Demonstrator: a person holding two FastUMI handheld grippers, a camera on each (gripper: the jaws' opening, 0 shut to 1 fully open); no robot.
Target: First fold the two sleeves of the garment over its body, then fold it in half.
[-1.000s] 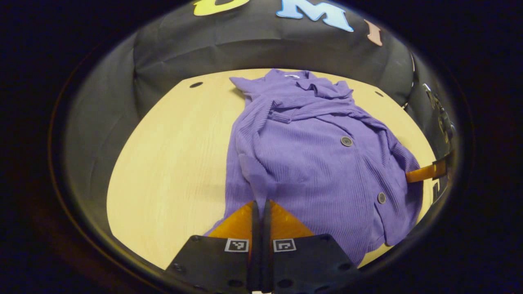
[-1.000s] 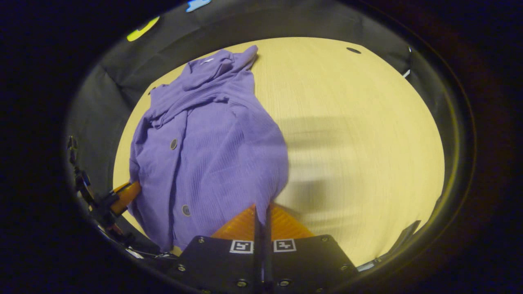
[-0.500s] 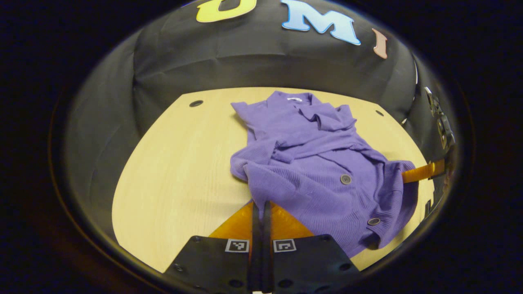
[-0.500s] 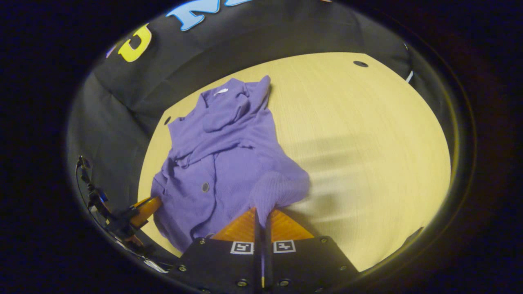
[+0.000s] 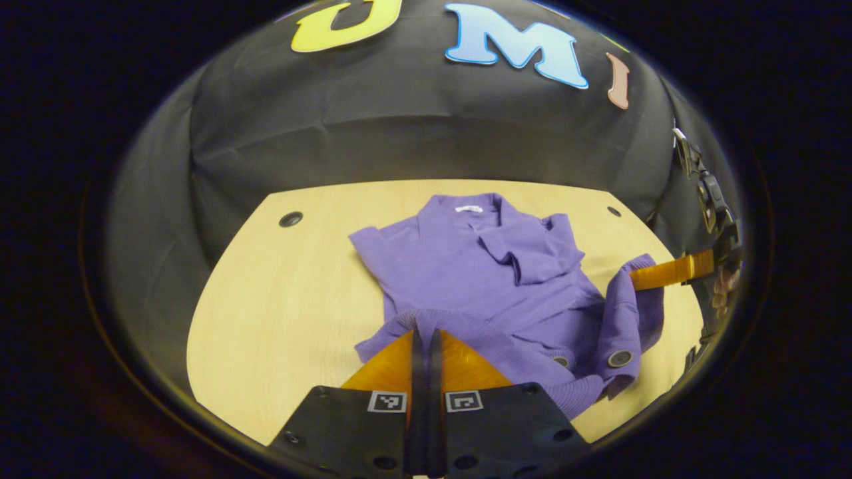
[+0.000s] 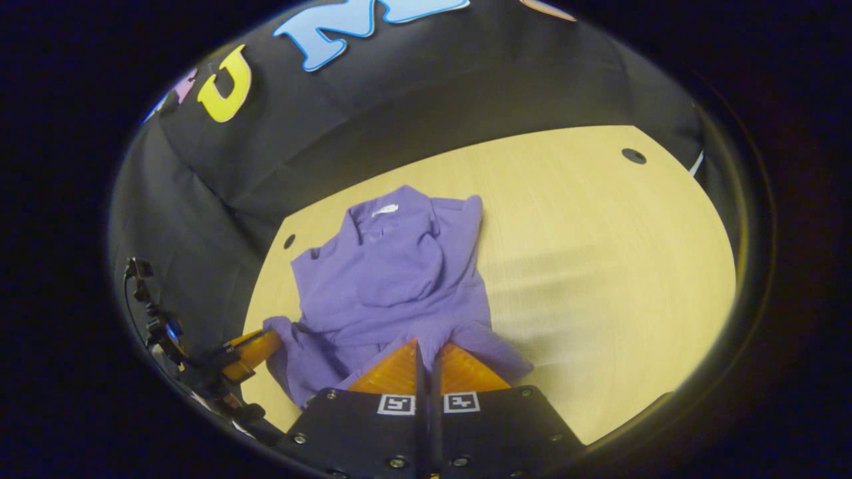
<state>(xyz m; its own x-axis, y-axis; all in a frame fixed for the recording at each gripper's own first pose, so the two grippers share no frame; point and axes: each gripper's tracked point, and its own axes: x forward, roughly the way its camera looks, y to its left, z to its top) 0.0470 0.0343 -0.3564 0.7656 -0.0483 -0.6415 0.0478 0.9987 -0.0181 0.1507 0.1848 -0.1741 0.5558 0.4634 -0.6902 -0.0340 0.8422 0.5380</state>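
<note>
garment: purple ribbed knit cardigan with grey buttons (image 5: pixel 466 266), lying on the pale wooden table (image 5: pixel 279 299), collar toward the booth wall, both sleeves folded across the body
hem: lifted off the table at both near corners, curling back toward the collar
left gripper (image 5: pixel 424 332): fingers pressed together, pinching the hem's ribbed edge
right gripper (image 6: pixel 426 346): fingers closed on the other hem corner; it also shows at the right edge of the left gripper view

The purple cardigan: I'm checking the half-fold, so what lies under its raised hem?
Under the hem of the purple cardigan, pinched by the left gripper and right gripper, its own body lies on the wooden table. The folded sleeves beneath are covered.
</note>
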